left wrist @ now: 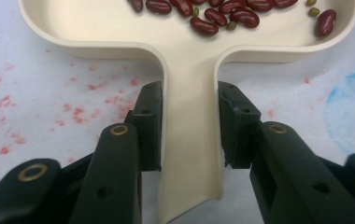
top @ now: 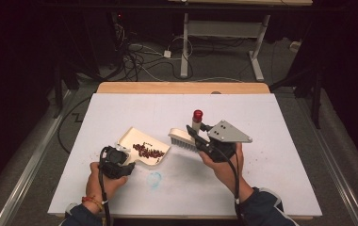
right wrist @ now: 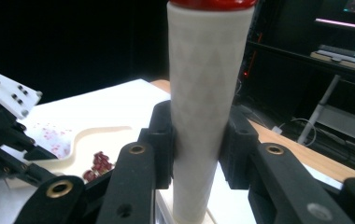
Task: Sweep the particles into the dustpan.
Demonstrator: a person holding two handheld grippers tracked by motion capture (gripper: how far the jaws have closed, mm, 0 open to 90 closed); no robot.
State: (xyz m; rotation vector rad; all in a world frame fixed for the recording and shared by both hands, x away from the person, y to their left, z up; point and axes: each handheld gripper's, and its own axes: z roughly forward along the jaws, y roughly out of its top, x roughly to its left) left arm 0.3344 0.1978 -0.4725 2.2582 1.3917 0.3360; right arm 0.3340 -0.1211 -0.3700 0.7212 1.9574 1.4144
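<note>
The left tool [left wrist: 189,126] clamps the cream plastic dustpan's [left wrist: 190,70] handle near the worktop's [top: 280,155] front edge. The right tool [right wrist: 198,140] clamps the white red-capped brush handle [right wrist: 203,93].

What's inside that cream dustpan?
The dustpan holds dark red beans and a few small green ones. Whether more lie beneath the pile cannot be seen.
</note>
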